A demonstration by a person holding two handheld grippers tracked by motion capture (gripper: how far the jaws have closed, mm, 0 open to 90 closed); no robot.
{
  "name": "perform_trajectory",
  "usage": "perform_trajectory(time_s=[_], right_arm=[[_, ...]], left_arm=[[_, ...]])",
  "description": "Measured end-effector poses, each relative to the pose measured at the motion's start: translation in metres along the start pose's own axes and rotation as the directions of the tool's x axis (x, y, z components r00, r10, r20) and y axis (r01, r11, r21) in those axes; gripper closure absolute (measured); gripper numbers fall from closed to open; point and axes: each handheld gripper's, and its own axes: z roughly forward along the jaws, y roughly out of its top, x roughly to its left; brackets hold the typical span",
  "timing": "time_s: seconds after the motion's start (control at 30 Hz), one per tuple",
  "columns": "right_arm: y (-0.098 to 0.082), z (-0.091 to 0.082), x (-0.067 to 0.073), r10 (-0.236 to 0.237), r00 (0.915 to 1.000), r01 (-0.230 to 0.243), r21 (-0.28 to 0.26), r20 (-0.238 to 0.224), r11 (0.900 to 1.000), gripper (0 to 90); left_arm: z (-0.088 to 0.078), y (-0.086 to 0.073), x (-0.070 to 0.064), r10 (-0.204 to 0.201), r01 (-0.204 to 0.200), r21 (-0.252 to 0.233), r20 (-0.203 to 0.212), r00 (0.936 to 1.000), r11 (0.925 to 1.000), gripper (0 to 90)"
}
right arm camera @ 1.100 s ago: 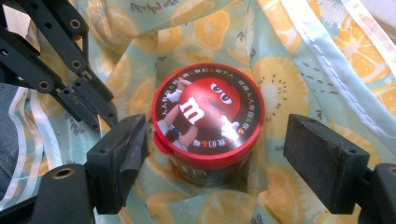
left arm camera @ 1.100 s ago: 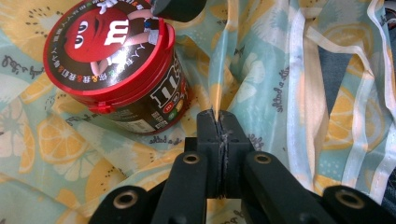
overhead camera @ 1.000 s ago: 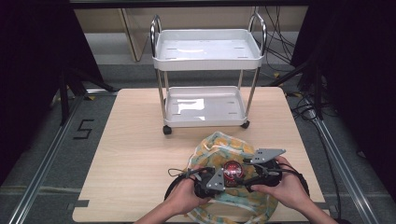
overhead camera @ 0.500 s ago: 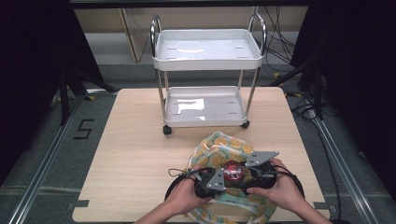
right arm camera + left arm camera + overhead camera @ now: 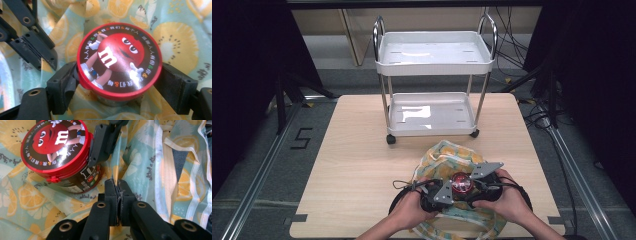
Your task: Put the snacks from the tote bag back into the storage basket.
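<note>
A candy jar [image 5: 461,183] with a red lid [image 5: 117,57] stands on a cloth bag [image 5: 447,155] printed with orange slices, near the table's front edge. My right gripper [image 5: 120,81] is shut on the jar, one pad [image 5: 71,81] on each side just under the lid. My left gripper [image 5: 117,186] lies close beside the jar [image 5: 55,145], its jaws pressed together over the bag's fabric [image 5: 150,170]. Whether fabric is pinched between them I cannot tell. Both hands hold the grippers low over the bag in the high view, the left gripper [image 5: 437,196] left of the jar.
A white two-shelf cart [image 5: 434,55] on castors stands at the far middle of the wooden table [image 5: 357,150]. Its lower shelf [image 5: 432,117] sits just beyond the bag. Black cables loop on the table around both hands.
</note>
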Motion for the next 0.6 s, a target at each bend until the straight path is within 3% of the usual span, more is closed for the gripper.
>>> perform_trajectory(time_s=[0.33, 0.4, 0.6], right_arm=[[-0.0007, 0.0047, 0.0006, -0.011, 0.9999, 0.011, 0.020, 0.002, 1.000, 25.4], [-0.0021, 0.0070, 0.0021, -0.003, 0.9998, 0.003, -0.011, 0.017, 1.000, 25.6], [-0.0037, 0.0054, 0.0016, -0.014, 0.9998, 0.014, -0.011, 0.012, 1.000, 25.9]], left_arm=[[0.0012, -0.0004, -0.0009, 0.000, 0.000, 0.000, -0.007, 1.0000, 1.0000, 87.1], [0.0015, -0.0005, -0.0007, -0.001, 0.001, 0.001, -0.004, 1.0000, 1.0000, 87.0], [0.0018, -0.0008, -0.0003, -0.009, 0.009, -0.001, 0.000, 1.0000, 1.0000, 86.9]])
